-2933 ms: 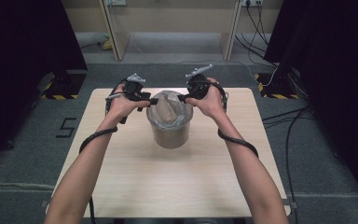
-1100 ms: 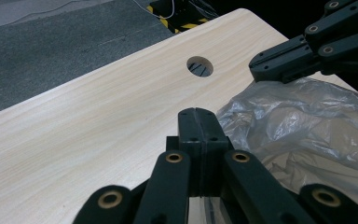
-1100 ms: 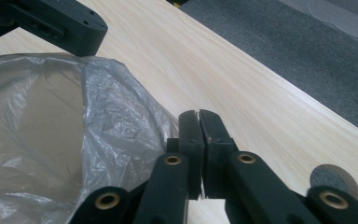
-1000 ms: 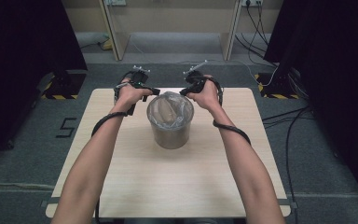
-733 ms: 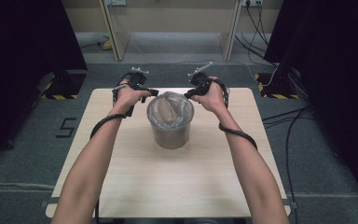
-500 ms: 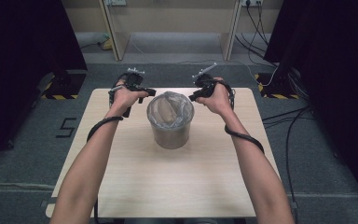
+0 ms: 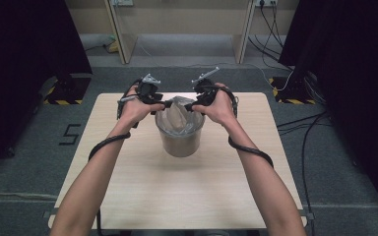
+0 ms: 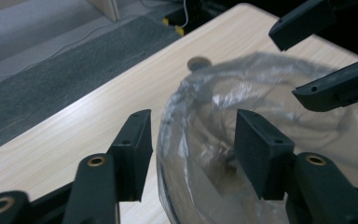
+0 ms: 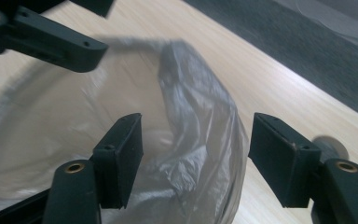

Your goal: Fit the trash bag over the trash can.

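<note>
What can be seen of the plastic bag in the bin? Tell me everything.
The plastic bag is thin, clear and crinkled, lining a round grey bin that stands upright on the far middle of the wooden table. Its mouth is open at the bin's rim, with one loose fold standing up above it. The left hand-held gripper straddles its edge with jaws open; the right hand-held gripper straddles the raised fold, jaws also open. Nothing clamps it.

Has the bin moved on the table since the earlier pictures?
No. In the high view the bin stands at the same spot on the table, equally far from its far edge as before; the grippers alone shifted around its rim.
</note>
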Tool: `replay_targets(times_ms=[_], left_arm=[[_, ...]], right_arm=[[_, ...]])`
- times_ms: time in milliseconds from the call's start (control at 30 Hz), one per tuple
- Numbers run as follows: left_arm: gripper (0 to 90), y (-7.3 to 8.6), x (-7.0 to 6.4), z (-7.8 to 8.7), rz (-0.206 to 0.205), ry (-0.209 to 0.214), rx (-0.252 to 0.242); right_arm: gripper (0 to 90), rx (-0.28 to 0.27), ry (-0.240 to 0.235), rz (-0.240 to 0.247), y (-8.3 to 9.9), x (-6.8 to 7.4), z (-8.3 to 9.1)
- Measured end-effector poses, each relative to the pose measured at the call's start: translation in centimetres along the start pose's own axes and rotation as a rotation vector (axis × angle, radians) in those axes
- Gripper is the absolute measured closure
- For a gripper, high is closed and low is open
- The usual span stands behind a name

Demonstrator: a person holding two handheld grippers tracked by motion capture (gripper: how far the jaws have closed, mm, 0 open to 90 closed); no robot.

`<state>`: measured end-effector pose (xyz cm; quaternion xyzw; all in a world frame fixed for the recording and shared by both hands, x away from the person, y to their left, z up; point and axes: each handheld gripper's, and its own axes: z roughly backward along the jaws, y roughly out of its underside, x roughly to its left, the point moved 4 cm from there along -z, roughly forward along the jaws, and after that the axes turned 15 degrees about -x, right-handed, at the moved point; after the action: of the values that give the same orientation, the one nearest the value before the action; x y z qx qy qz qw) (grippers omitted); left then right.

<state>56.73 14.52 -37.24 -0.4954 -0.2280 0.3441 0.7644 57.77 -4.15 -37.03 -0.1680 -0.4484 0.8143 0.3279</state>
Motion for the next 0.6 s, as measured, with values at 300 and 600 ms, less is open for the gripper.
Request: replay_targets(times_ms=[300,600], left_arm=[[47.4,1.5,1.5,0.1,-0.049,-0.064,0.076],[48.2,2.0,2.5,0.6,-0.027,-0.07,0.082]], right_arm=[[36.6,0.048,0.054,-0.018,1.8,-1.5,0.4],[36.6,0.064,0.067,-0.016,2.5,-2.3,0.9]])
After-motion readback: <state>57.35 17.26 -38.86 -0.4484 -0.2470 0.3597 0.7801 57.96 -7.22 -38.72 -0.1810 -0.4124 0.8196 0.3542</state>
